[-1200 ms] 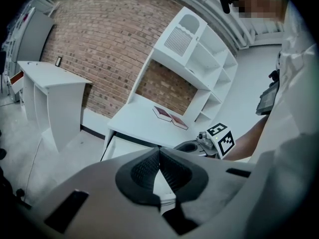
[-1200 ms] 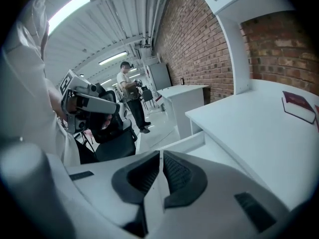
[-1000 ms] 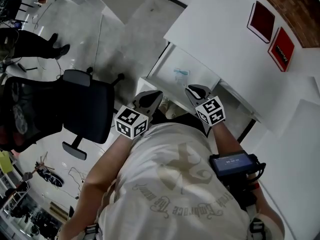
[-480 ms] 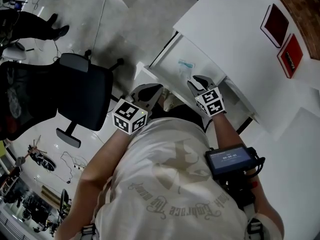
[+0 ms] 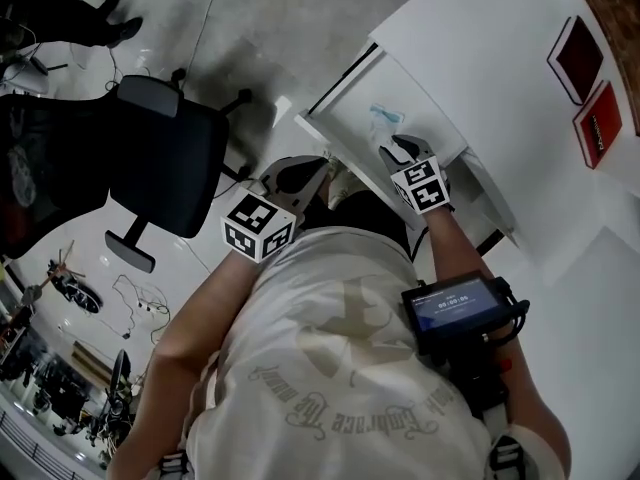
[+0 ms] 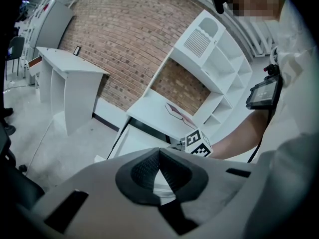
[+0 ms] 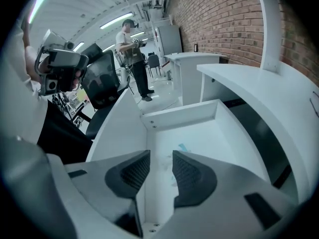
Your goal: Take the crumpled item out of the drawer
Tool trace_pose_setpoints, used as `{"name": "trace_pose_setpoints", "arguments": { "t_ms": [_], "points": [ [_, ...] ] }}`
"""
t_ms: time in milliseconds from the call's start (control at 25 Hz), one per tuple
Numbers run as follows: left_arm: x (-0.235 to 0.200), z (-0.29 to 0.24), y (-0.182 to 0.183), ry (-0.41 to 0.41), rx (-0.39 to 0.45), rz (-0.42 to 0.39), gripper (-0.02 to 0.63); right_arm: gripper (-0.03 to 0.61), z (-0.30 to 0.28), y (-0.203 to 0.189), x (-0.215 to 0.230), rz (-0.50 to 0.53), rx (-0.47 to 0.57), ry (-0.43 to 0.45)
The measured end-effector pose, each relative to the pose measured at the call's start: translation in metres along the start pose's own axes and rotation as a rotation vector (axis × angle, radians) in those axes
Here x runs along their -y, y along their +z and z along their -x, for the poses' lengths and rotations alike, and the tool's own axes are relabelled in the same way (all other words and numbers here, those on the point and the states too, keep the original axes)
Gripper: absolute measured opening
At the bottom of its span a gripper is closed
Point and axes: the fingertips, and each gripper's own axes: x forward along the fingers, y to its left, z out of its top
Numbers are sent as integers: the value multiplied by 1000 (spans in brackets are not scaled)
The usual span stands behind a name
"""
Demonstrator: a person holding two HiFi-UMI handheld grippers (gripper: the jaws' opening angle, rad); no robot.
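The white drawer [image 5: 352, 106] stands pulled out from under the desk [image 5: 480, 58]. A small pale-blue crumpled item [image 5: 385, 118] lies on its floor. My right gripper [image 5: 397, 149] hangs over the drawer's near part, just short of the item. In the right gripper view the drawer [image 7: 209, 128] lies below and the item [image 7: 182, 148] shows beyond the gap. This right gripper [image 7: 160, 156] is open; its jaws have just been opening, with nothing between them. My left gripper [image 5: 300, 174] hovers left of the drawer front. In its own view, the left gripper [image 6: 159, 152] is shut and empty.
A black office chair [image 5: 170, 163] stands on the floor to the left. Two red books [image 5: 578, 48] lie on the desk at the far right. A person [image 7: 131, 49] stands further back in the room. Brick wall and white shelves [image 6: 209, 63] lie behind the desk.
My right gripper has sunk toward the drawer and now sits closer to the crumpled item. The left gripper has shifted slightly lower beside the drawer front.
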Motion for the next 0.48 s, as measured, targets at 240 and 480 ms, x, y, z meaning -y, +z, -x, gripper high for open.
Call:
{"name": "trace_pose_setpoints", "arguments": {
  "t_ms": [240, 480],
  "points": [
    [-6, 4, -4, 11, -4, 13, 21, 149, -15, -19, 16, -2, -58, -60],
    [-10, -1, -7, 17, -5, 34, 21, 152, -29, -33, 32, -8, -112, -67]
  ]
}}
